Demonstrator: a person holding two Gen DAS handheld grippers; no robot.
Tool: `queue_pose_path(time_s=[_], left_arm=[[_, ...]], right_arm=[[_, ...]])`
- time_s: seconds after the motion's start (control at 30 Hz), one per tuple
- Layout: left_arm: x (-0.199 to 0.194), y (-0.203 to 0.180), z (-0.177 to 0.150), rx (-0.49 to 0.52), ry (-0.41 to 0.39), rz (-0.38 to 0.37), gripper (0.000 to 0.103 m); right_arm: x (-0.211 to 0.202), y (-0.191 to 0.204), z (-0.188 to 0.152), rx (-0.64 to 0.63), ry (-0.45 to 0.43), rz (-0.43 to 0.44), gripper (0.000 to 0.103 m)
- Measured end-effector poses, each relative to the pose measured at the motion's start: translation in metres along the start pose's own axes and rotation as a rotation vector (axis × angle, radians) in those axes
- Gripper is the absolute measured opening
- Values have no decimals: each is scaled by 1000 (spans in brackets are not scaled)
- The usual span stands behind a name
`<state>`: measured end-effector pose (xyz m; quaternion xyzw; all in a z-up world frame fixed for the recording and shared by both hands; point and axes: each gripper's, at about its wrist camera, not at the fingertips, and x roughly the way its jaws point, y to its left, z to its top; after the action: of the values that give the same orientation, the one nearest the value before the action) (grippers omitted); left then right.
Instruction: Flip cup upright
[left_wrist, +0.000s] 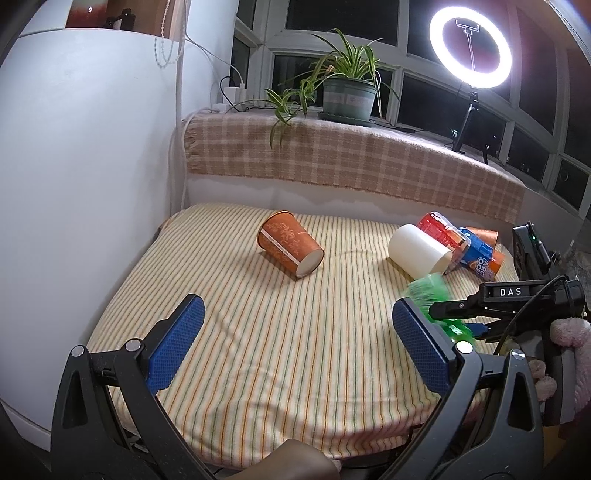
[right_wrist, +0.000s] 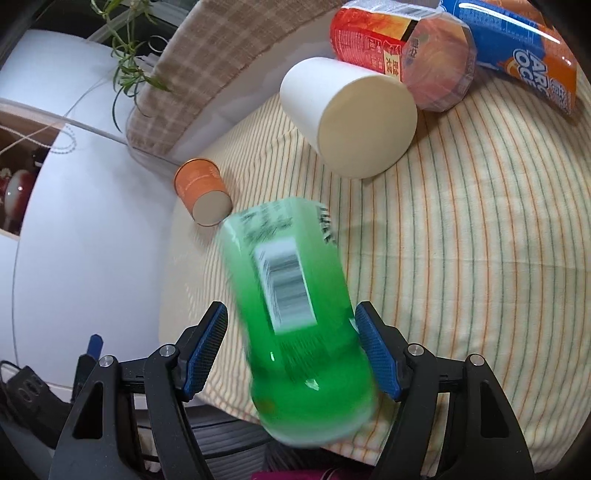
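Observation:
A green cup (right_wrist: 295, 317) with a barcode label lies between the blue pads of my right gripper (right_wrist: 291, 347), blurred by motion. The right pad (right_wrist: 376, 354) touches it; a small gap shows at the left pad (right_wrist: 205, 350). It also shows in the left wrist view (left_wrist: 430, 295), with my right gripper's black fingers on it. My left gripper (left_wrist: 295, 339) is open and empty above the striped cloth (left_wrist: 280, 350). An orange paper cup (left_wrist: 290, 249) lies on its side mid-table. A white cup (left_wrist: 419, 251) lies on its side to the right.
A red cup (right_wrist: 369, 44), a peach-lidded cup (right_wrist: 439, 62) and a blue-orange cup (right_wrist: 524, 55) lie in a pile behind the white cup. A plaid-covered sill (left_wrist: 351, 162) holds a potted plant (left_wrist: 347, 92) and a ring light (left_wrist: 471, 48). A white wall (left_wrist: 85, 184) stands left.

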<state>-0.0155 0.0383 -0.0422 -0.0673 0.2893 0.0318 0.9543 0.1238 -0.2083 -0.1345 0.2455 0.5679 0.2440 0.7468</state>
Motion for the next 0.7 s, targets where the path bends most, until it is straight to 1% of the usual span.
queue_pose_path(time_s=[0.23,0.33,0.37,0.47,0.57,0.63,0.7], left_arm=[[10,-7,1,-8,32,-36,103],[18,-11,3,-26,66,-83,103],[22,-12,4,-37,85,-111,103],[37,-14,8,-79,159,-190,103],[53,-19,12,-107,222,-263,103],[64,-26,14,-119,266,-323,103],[78,-29,16,-167,337,-394,102]], right_arm=[[-14,-7,-7,-53,-31,-23,72],[-25,-3,-12,-122,-64,-55,72],[-28,0,-14,-148,-79,-71,72],[-42,8,-24,-255,-141,-149,72],[-58,17,-41,-386,-233,-273,72],[-67,18,-50,-430,-280,-331,72],[-74,15,-59,-459,-320,-391,72]])
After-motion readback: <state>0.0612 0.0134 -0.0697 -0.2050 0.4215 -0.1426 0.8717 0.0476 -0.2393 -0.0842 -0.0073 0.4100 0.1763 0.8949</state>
